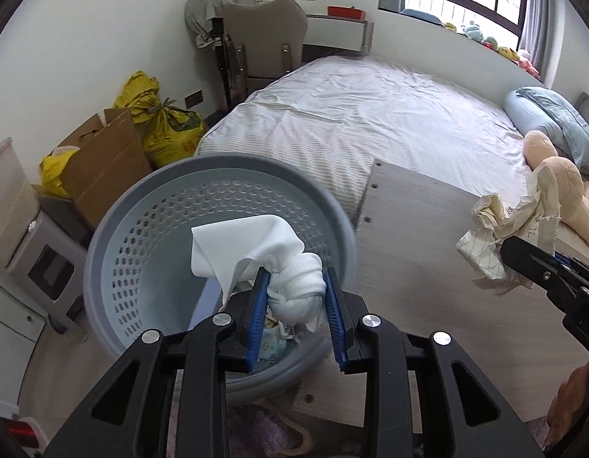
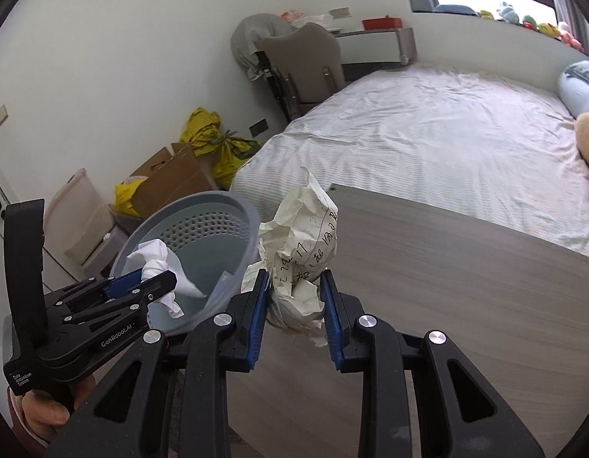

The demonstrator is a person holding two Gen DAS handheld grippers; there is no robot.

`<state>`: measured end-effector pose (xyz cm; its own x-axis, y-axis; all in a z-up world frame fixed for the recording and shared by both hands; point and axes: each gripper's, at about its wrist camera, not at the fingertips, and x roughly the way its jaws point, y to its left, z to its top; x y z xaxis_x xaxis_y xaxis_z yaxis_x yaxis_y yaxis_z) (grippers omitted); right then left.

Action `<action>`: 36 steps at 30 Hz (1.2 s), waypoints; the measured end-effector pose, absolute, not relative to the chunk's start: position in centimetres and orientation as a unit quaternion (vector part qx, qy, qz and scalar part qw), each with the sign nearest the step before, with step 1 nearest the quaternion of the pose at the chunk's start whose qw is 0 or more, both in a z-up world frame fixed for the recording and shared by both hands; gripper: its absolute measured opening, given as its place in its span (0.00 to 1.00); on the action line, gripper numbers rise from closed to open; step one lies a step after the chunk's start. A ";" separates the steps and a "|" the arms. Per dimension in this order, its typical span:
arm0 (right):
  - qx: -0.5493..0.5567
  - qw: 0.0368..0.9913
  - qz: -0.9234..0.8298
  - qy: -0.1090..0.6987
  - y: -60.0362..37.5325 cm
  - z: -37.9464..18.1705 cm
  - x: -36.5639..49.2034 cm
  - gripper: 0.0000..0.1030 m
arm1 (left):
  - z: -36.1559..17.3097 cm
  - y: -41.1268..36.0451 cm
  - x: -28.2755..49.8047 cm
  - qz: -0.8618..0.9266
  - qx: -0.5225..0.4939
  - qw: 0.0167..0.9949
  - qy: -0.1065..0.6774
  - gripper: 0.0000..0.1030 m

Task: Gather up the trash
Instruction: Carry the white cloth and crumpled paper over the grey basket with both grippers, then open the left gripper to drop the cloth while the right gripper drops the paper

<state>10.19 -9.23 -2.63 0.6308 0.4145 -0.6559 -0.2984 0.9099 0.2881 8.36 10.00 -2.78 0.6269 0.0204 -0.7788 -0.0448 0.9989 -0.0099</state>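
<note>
My left gripper (image 1: 296,286) is shut on a white twisted tissue (image 1: 279,263) and hangs right over the open mouth of a grey perforated basket (image 1: 141,236), which has some scraps at its bottom. In the right wrist view the same left gripper (image 2: 162,276) holds the tissue (image 2: 157,263) above the basket (image 2: 233,206). My right gripper (image 2: 294,286) is shut on a crumpled cream paper with handwriting (image 2: 302,244), just right of the basket's rim, above the wooden table (image 2: 447,286). In the left wrist view the right gripper (image 1: 523,263) and its paper (image 1: 497,236) sit at the right edge.
A bed (image 1: 371,114) with a pale striped sheet lies behind the table. Cardboard box (image 1: 103,168) and yellow bags (image 1: 168,129) stand by the wall at left, with a chair (image 1: 264,38) and desk further back. A plush toy (image 1: 562,183) lies on the bed at right.
</note>
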 end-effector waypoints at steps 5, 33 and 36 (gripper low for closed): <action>0.050 0.886 0.244 0.391 -3.1 -2.9 12.1 0.27 | -3.2 14.5 8.6 0.051 -0.032 0.900 0.432 0.27; 0.012 0.874 0.260 0.410 3.8 -5.0 15.6 0.53 | -3.7 20.4 10.0 0.099 -0.061 0.897 0.426 0.65; 0.011 0.876 0.259 0.408 3.7 -4.9 15.4 0.54 | -3.6 20.4 9.8 0.101 -0.061 0.898 0.424 0.67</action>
